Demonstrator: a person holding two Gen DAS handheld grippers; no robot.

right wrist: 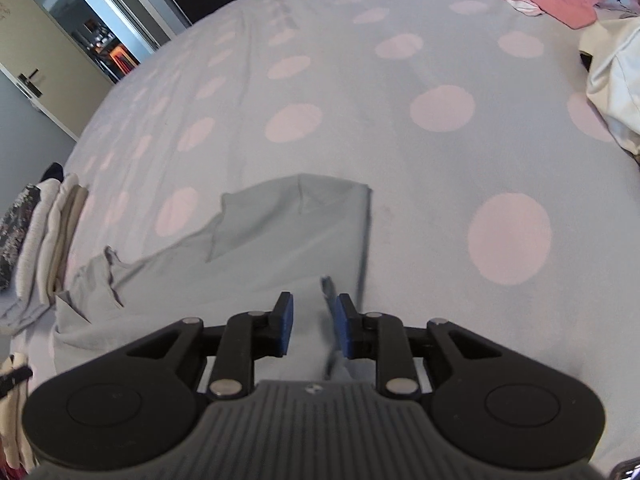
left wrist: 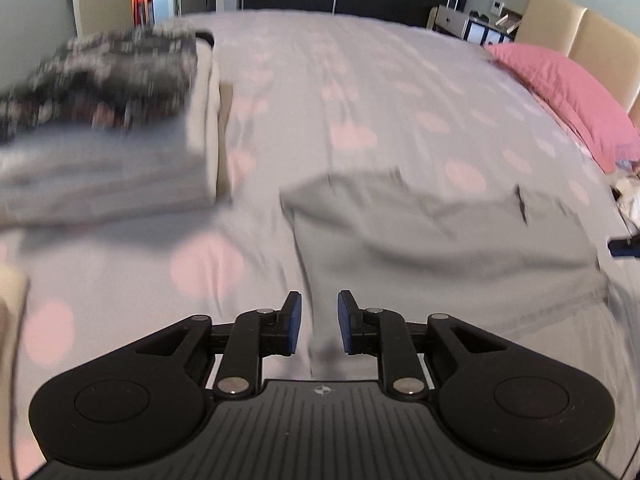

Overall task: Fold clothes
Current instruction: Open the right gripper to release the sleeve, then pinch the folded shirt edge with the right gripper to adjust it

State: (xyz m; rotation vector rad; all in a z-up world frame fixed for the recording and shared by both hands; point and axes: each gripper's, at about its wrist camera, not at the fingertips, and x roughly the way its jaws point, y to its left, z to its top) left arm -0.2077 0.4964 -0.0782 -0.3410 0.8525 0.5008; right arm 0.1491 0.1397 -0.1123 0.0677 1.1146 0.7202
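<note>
A light grey garment [left wrist: 440,240] lies partly folded and flat on the dotted bed sheet [left wrist: 360,80]; the left wrist view is blurred. My left gripper [left wrist: 319,322] hovers over its near left edge, jaws apart, with cloth below the gap but nothing pinched. In the right wrist view the same garment [right wrist: 280,240] spreads to the left, its folded right edge running down toward me. My right gripper [right wrist: 315,325] stands over that edge with its jaws apart. A raised fold of the cloth [right wrist: 327,300] stands beside the right pad [right wrist: 345,328], and the pads do not press on it.
A stack of folded clothes [left wrist: 100,140] topped by a dark patterned piece sits at the left, seen too as the stack [right wrist: 40,232]. A pink pillow [left wrist: 560,92] lies at the headboard side. Crumpled white clothing [right wrist: 612,80] sits at the right.
</note>
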